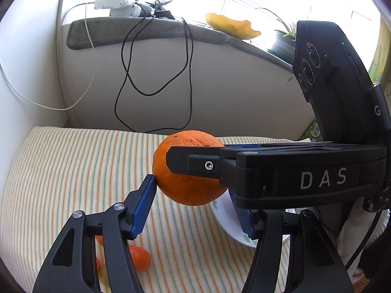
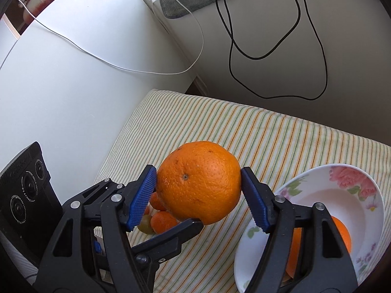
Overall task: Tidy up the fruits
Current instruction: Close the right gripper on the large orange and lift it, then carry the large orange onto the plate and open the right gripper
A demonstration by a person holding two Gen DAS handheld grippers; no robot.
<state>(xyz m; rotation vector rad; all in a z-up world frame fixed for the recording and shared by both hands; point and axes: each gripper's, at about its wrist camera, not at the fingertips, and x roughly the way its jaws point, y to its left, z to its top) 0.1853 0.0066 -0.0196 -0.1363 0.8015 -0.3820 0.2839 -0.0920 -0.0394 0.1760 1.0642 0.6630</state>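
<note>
A large orange [image 2: 199, 183] hangs in the air above the striped cloth, and also shows in the left wrist view [image 1: 188, 183]. My right gripper [image 2: 199, 195] is shut on it, blue pads on both sides. My left gripper [image 1: 195, 202] is also around the orange: its left pad touches the fruit, its right pad is hidden behind the right gripper's body [image 1: 293, 171]. A white floral bowl [image 2: 342, 195] at the right holds another orange [image 2: 342, 234]. Small tangerines [image 2: 162, 222] and a green fruit [image 2: 146, 223] lie on the cloth below.
The striped cloth [image 2: 268, 134] covers the surface, with a white wall close at the left and back. Black and white cables [image 2: 305, 48] hang down the wall. A small tangerine [image 1: 140, 257] lies by my left gripper. A plant pot [image 1: 281, 41] and yellow peel [image 1: 232, 25] sit on the windowsill.
</note>
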